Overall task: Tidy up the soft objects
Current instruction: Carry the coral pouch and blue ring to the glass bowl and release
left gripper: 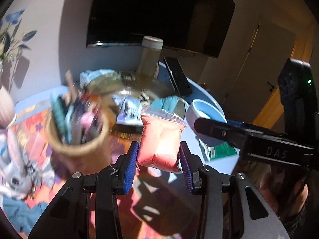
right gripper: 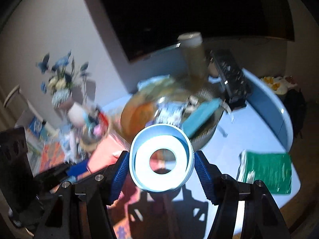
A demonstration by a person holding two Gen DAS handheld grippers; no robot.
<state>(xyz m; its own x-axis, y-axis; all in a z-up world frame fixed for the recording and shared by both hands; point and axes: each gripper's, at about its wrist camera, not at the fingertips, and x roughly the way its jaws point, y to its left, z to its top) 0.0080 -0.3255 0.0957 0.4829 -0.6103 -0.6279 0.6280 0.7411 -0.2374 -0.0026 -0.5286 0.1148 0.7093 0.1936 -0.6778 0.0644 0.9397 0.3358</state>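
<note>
A pink pouch (left gripper: 160, 139) is clamped upright between the pads of the left gripper (left gripper: 159, 159), and a blue ring (right gripper: 161, 159) is clamped in the right gripper (right gripper: 161, 165). Both are held above the table (right gripper: 259, 131). The wide bowl (left gripper: 171, 91) of soft things lies just beyond, nearer the pouch.

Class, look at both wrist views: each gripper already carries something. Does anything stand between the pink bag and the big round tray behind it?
Nothing visible does. The left gripper holds the pink bag just before the round tray. The right gripper, clamped on the blue-and-white ring, sits off to the side.
</note>
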